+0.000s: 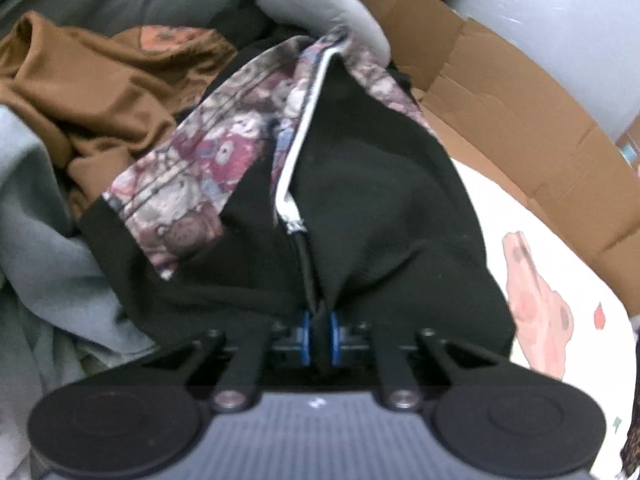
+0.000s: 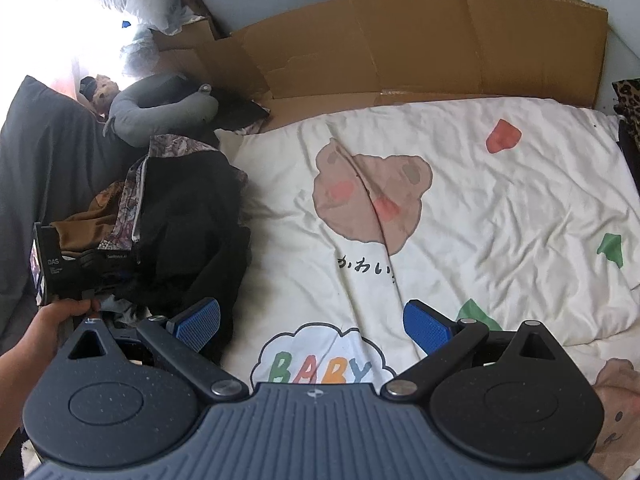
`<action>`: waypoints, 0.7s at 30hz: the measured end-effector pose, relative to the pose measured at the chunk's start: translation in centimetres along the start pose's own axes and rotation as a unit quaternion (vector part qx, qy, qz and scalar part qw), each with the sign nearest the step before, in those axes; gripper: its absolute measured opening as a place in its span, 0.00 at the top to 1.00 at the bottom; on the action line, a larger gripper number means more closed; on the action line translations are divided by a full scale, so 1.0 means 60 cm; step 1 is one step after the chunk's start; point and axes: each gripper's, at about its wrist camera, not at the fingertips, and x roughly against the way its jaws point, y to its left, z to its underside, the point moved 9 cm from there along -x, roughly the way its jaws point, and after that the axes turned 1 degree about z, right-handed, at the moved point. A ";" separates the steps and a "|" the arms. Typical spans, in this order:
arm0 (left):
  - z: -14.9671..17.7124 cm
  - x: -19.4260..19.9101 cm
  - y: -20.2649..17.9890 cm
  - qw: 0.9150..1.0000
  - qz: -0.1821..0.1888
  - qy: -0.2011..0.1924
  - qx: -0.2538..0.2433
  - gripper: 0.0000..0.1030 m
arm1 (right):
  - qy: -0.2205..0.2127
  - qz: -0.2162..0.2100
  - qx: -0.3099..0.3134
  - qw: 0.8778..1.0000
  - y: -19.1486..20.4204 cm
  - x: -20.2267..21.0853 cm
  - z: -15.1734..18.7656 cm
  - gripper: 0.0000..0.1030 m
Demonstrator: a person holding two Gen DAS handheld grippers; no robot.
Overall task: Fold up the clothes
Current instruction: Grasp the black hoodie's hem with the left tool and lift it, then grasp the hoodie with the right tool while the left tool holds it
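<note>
My left tongs (image 1: 318,326) are pinched tight on the black jacket's (image 1: 360,208) edge beside the clothes pile (image 1: 80,92); right tongs (image 2: 312,320) gape wide, empty, over the bed cover (image 2: 500,208). Thin bite — it may slip, or drag the brown shirt (image 1: 92,76) along.

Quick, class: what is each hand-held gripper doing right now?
Left hand-held gripper: shut on the black jacket.
Right hand-held gripper: open, holding nothing, over the white quilt.
</note>
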 end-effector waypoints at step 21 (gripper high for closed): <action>0.135 0.122 -0.218 0.978 0.195 0.038 -0.062 0.91 | 0.008 -0.045 0.003 0.999 0.040 -0.028 -0.029 0.02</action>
